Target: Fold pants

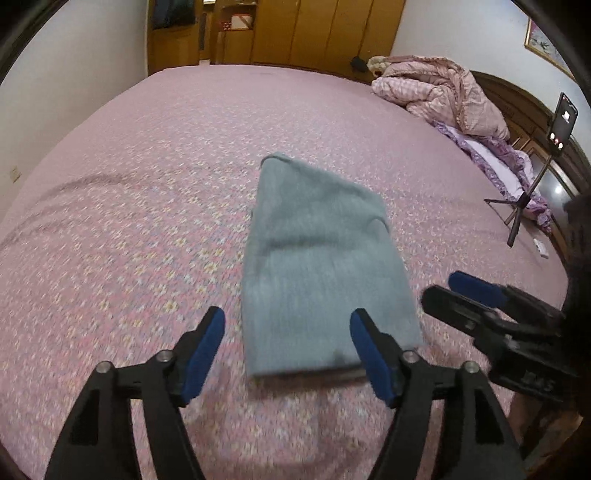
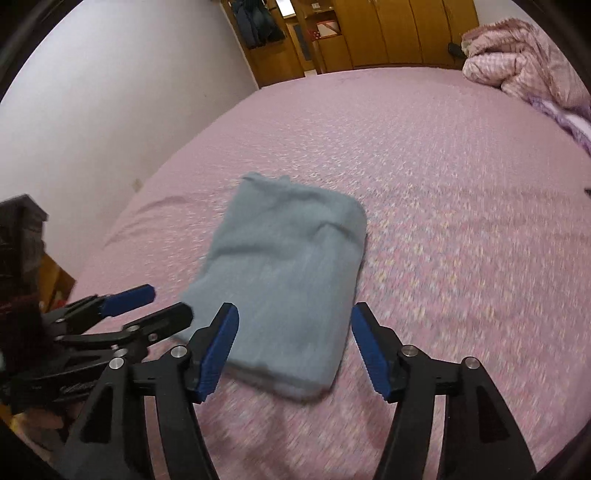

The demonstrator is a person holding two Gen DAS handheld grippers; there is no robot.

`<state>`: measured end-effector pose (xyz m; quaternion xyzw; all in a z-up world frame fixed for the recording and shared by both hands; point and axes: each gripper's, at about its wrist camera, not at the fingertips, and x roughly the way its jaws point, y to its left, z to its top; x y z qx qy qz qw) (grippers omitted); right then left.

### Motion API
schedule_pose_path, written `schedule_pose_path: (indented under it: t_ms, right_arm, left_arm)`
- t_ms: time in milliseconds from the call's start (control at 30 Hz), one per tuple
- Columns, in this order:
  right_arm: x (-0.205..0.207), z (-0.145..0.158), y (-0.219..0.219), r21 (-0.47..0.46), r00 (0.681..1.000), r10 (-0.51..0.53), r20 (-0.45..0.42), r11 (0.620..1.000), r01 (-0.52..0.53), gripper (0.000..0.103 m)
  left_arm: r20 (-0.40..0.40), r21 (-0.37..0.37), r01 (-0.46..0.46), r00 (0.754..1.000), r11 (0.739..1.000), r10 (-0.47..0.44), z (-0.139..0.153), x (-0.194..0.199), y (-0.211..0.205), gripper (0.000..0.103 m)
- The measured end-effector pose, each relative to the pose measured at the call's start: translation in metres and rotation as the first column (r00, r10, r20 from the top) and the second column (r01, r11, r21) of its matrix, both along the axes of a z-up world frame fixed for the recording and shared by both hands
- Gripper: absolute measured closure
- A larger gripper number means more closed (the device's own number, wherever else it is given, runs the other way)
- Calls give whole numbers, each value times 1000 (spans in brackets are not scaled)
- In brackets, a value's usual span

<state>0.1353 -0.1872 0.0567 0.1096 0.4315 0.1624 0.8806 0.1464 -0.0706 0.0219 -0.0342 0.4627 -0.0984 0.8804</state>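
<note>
Pants point(image 1: 317, 280): gray-blue, folded into a small flat block. They lie on the bed, near its front edge. The top end looks a bit bumpy. The front edge is straight.

Bed point(image 1: 147, 192): big, with a pink cover that has tiny flowers on it. There are a few soft creases on the left side.

Left hand-held gripper point(image 1: 288, 354): its two blue pads are wide apart and nothing is between them. It hangs just above the front edge of the pants. It does not touch them.

Right hand-held gripper point(image 2: 295, 350): its pads are wide apart too, with nothing in them. It is over the near end of the pants. From the left wrist view it shows at the right, just beside the pants.

Two grippers: side by side, close to each other, both pointing over the bed.

Blanket point(image 1: 443, 92): pink and puffy, in a heap at the far right corner of the bed.

Purple cloth point(image 1: 495, 162): frilly, lies next to the blanket.

Phone point(image 1: 562, 122): on a tripod at the right side of the bed, screen lit.

Wardrobe point(image 1: 314, 33): yellow-brown wood, against the far wall.

Picture sharpness: a bit blurry in both views.
</note>
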Motion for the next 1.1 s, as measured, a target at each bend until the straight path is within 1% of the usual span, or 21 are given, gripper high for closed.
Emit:
schedule_pose_path:
  t_ms: [133, 300, 400, 500, 533, 600, 633, 800, 933, 1000, 1100]
  right_arm:
    - [-25, 7, 0, 5, 1000, -5, 4, 1000, 5, 38]
    - [-51, 12, -2, 66, 1000, 0, 4, 998, 0, 37]
    - [-64, 14, 0, 33, 1000, -17, 19, 999, 16, 37]
    - [-75, 18, 2, -14, 998, -35, 46, 999, 36, 37]
    - [-79, 19, 3, -37, 997, -44, 59, 998, 46, 35]
    - [-85, 20, 5, -72, 996, -55, 73, 996, 60, 27]
    - [-87, 19, 7, -93, 996, -56, 75, 994, 63, 24]
    - [-88, 4, 7, -146, 994, -83, 71, 985, 92, 23]
    - [-86, -15, 1, -211, 983, -142, 120, 963, 165, 20]
    - [-83, -27, -1, -237, 984, -144, 100, 958, 164, 19]
    - [-75, -47, -7, -199, 989, -145, 32, 969, 149, 19]
  left_arm:
    - [-5, 23, -7, 1000, 1000, 7, 9, -23, -3, 23]
    - [-14, 22, -9, 1000, 1000, 10, 19, -50, -3, 22]
    - [4, 39, -10, 1000, 999, 10, 24, -64, -6, 22]
    - [11, 47, -16, 1000, 999, 15, 23, -74, -5, 21]
    - [12, 54, -20, 1000, 998, 19, 23, -77, -5, 21]
    - [15, 65, -27, 1000, 998, 26, 21, -82, -6, 20]
    - [16, 72, -33, 999, 997, 32, 20, -83, -6, 20]
    - [14, 103, -62, 998, 993, 61, 7, -80, -8, 18]
    - [-12, 110, -59, 998, 992, 61, -12, -69, -10, 14]
    - [-36, 124, -55, 998, 991, 60, -26, -63, -14, 14]
    - [-60, 139, -54, 996, 989, 63, -45, -53, -20, 14]
